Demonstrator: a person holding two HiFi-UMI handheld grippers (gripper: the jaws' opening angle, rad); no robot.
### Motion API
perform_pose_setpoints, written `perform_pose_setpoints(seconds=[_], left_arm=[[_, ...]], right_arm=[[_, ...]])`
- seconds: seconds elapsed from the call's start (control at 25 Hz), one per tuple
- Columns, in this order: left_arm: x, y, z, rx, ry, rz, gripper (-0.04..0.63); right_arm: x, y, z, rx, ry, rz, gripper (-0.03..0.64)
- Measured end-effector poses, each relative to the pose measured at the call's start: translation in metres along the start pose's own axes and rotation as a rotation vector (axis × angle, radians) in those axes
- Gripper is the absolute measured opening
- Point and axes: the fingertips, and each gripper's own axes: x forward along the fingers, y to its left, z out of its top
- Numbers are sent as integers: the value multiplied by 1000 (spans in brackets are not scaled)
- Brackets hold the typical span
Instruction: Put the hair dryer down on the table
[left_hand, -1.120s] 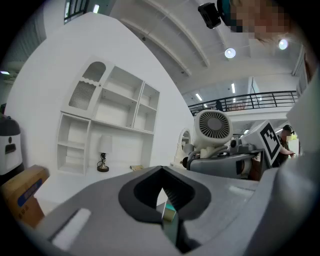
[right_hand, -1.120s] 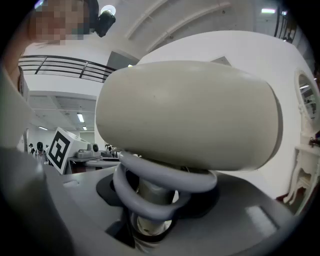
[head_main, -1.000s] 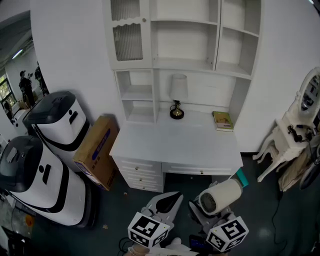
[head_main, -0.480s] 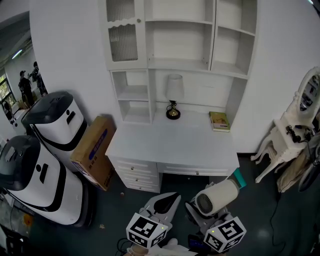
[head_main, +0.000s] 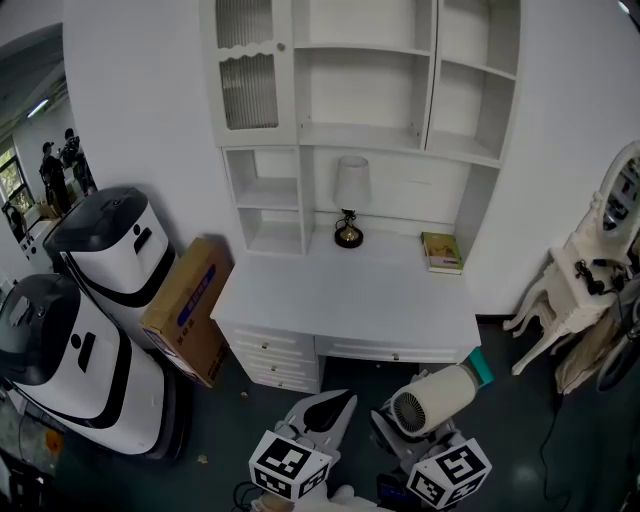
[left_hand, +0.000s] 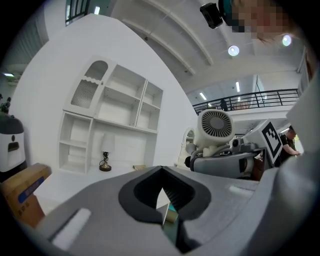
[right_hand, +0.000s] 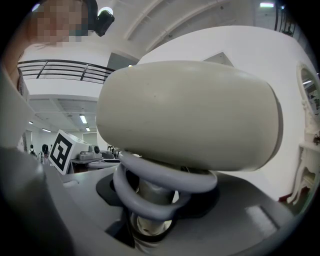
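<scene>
A cream hair dryer (head_main: 432, 398) with a round grille at its back and a teal nozzle hangs in the air below the front edge of the white table (head_main: 350, 300). My right gripper (head_main: 405, 432) is shut on its handle; in the right gripper view the dryer's body (right_hand: 190, 115) fills the frame and the handle (right_hand: 150, 197) with its grey coiled cord sits between the jaws. My left gripper (head_main: 330, 410) stands beside it at the left, shut on nothing. In the left gripper view the dryer (left_hand: 216, 129) appears at the right.
On the table stand a small lamp (head_main: 350, 200) at the back and a book (head_main: 443, 252) at the back right, under a white shelf unit. A cardboard box (head_main: 185, 310) and two white machines (head_main: 100, 290) stand at the left; a white chair (head_main: 585, 290) at the right.
The view has shifted slightly, so the table sits a little higher in the head view. Both grippers and the hair dryer have stayed low in front of the table.
</scene>
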Motion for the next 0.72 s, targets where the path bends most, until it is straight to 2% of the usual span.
perform_pose_setpoints(seconds=[0.72], left_arm=[[44,68,9,17,46,-92,0]], right_arm=[[74,-30,20,5,-32,-63,244]])
